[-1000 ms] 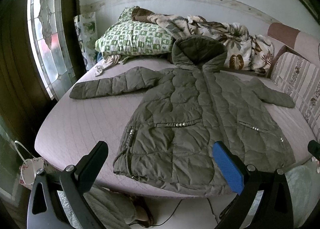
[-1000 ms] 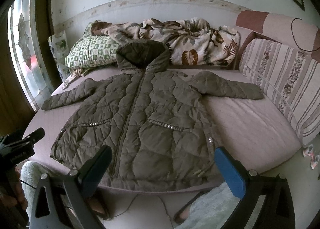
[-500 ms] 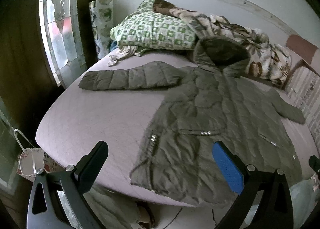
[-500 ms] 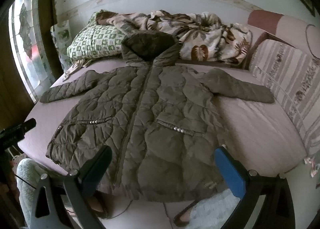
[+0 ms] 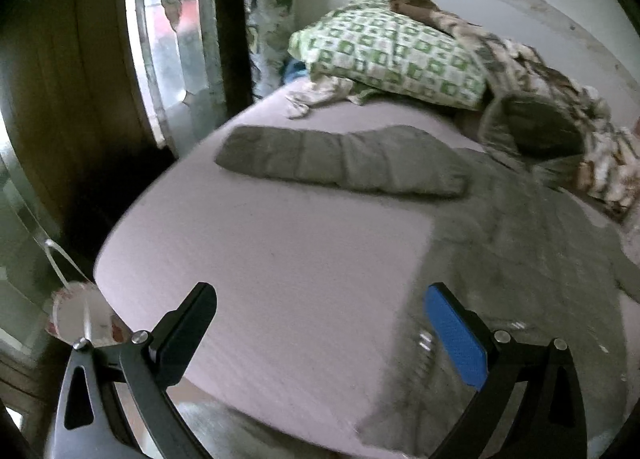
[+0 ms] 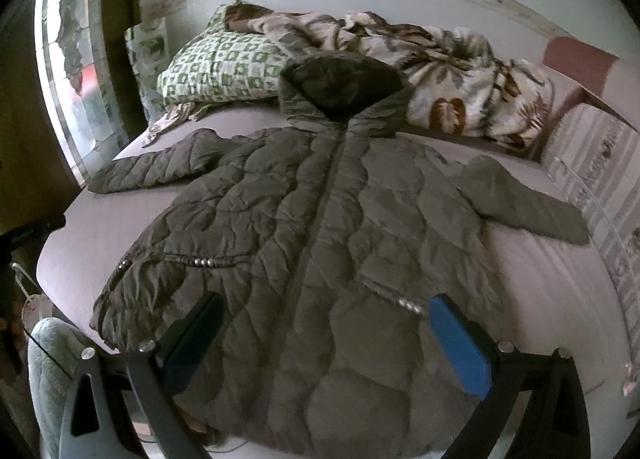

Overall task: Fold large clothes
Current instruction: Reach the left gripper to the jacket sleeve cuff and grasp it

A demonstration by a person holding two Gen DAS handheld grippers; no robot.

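Observation:
An olive quilted hooded coat [image 6: 320,227] lies flat, front up, on a bed with a pale pink sheet [image 6: 540,291], both sleeves spread out. In the left wrist view the coat [image 5: 520,259] fills the right side and its left sleeve [image 5: 340,161] stretches across the sheet. My left gripper [image 5: 320,323] is open and empty, above the bed's near left part beside the coat's hem. My right gripper [image 6: 326,335] is open and empty, low over the coat's lower front.
A green checked pillow [image 6: 224,67] and a leaf-print blanket [image 6: 448,75] lie at the head of the bed. A striped cushion [image 6: 592,163] lines the right side. A window [image 5: 172,39] stands left of the bed. A bag [image 5: 80,315] sits on the floor.
My left gripper has swung left and closer, so the coat's left sleeve and bare sheet now fill its view. My right gripper has moved forward and lower over the coat's hem.

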